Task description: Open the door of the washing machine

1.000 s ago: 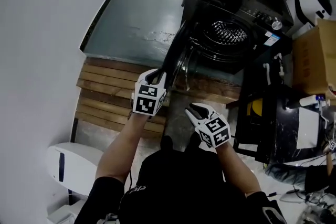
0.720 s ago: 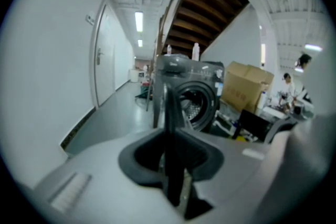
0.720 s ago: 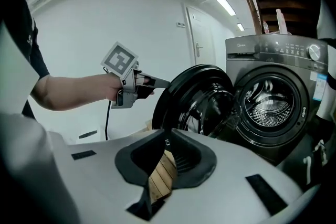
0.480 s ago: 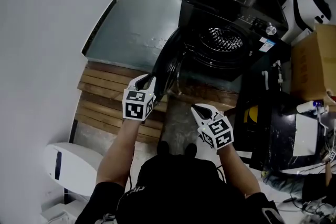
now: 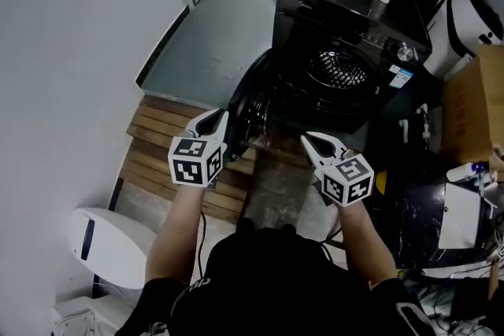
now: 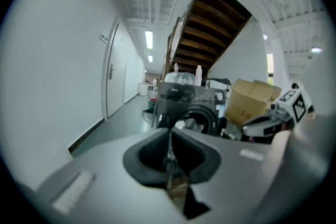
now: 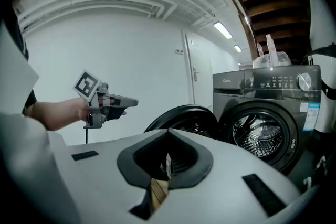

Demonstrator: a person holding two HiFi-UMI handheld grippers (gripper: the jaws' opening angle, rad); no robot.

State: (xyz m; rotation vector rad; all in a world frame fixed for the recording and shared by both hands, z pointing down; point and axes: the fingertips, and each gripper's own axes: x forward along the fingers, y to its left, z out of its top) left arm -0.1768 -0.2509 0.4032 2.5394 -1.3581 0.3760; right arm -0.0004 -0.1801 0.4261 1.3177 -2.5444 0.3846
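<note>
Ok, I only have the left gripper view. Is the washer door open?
Observer: Yes, the head view shows the door swung wide, hinged on the picture's left of the washer.
Operator: Is the right gripper holding it?
Observer: No, the right gripper shows in its own view with jaws shut on nothing, apart from the door.
Operator: What's on the floor before the washer?
Observer: Wooden slats, in the head view.

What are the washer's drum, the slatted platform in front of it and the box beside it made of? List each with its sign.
Drum: bare metal, likely stainless steel; its wall is shiny, silvery and perforated.
Platform: wood, seemingly unpainted; brown parallel slats with gaps between them.
Box: probably cardboard; matt tan faces and folded flaps.
</note>
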